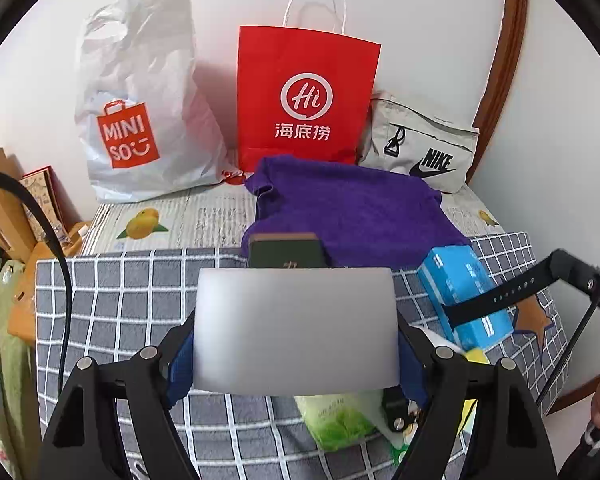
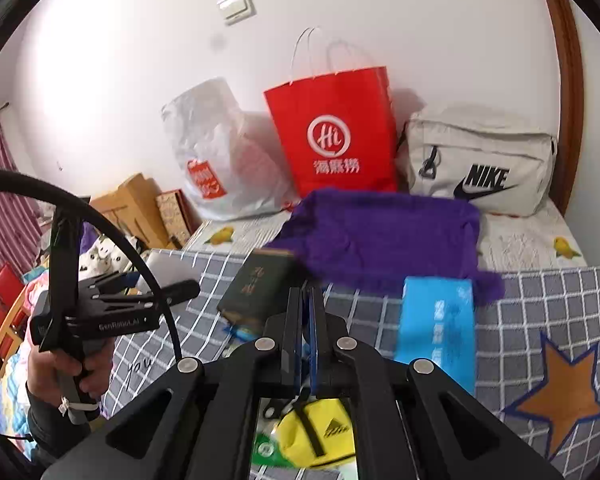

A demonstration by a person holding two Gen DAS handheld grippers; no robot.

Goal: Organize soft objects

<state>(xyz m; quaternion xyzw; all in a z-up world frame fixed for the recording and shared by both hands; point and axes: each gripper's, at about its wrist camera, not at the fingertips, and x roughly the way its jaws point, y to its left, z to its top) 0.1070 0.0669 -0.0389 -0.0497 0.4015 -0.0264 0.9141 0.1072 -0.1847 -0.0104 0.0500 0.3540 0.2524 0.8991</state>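
Gripping a flat grey panel [image 1: 296, 328] edge to edge, our left gripper [image 1: 296, 344] holds it over the grey checked blanket [image 1: 132, 304]. Our right gripper [image 2: 307, 320] is pinched together, holding nothing. We see open blanket at left; purple towel [image 1: 352, 208] lies farther back, blue packet [image 1: 466, 292] at right. MINISO bag [image 1: 140, 100], red paper bag [image 1: 304, 96], Nike pouch [image 1: 424, 144] line the far wall, contents hidden.
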